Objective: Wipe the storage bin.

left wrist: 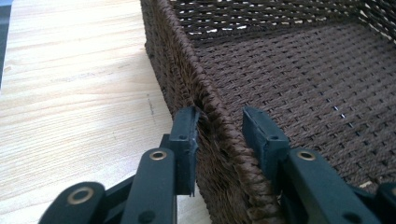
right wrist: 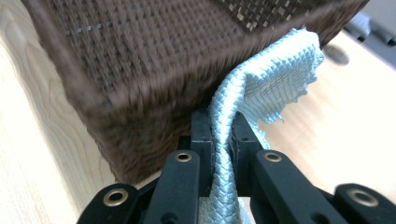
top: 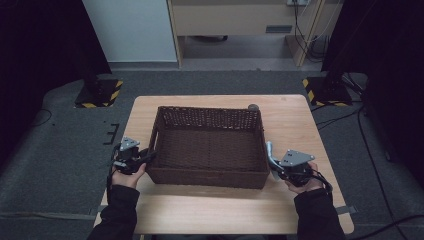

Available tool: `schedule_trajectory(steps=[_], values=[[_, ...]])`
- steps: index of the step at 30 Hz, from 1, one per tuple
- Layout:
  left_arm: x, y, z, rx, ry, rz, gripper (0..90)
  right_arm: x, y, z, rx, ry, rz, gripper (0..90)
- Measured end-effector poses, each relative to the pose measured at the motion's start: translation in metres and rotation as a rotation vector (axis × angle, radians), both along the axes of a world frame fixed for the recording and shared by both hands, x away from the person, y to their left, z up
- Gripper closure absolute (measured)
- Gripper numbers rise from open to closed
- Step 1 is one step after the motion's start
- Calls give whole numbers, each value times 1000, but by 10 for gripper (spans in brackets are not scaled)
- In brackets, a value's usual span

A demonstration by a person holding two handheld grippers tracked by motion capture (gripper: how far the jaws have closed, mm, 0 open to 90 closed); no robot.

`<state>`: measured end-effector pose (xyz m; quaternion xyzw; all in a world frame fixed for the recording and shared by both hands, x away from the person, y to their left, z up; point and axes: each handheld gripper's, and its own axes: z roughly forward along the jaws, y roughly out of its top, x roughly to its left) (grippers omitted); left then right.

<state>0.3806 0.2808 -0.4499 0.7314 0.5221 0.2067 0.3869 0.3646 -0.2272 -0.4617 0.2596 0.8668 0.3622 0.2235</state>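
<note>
The left gripper (top: 148, 158) straddles the left wall of the basket (top: 207, 176), jaws parted, one outside and one inside; its own view shows the outer jaw at the weave and the inner one seemingly just clear. The basket sits mid-table (top: 210, 207), woven brown. The right gripper (top: 272, 165) is clamped on a pale blue cloth (right wrist: 261, 88) beside the basket's right near corner. From above the cloth is a blurred pale strip; the right gripper view shows its waffle texture.
</note>
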Motion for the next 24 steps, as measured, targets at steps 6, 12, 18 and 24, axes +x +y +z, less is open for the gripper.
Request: schedule_trajectory(steps=[6,12,18,24], values=[[8,0,-1,-22,4,20,683,4,1,-24,-46,86,-12,837],[16,0,-1,-19,4,12,674,1,-4,-12,3,43,-24,837],[15,2,-1,3,-10,30,526,-11,-11,19,137,-66,-22,837],[9,0,0,48,-35,21,470,-9,-6,6,121,-14,-27,837]])
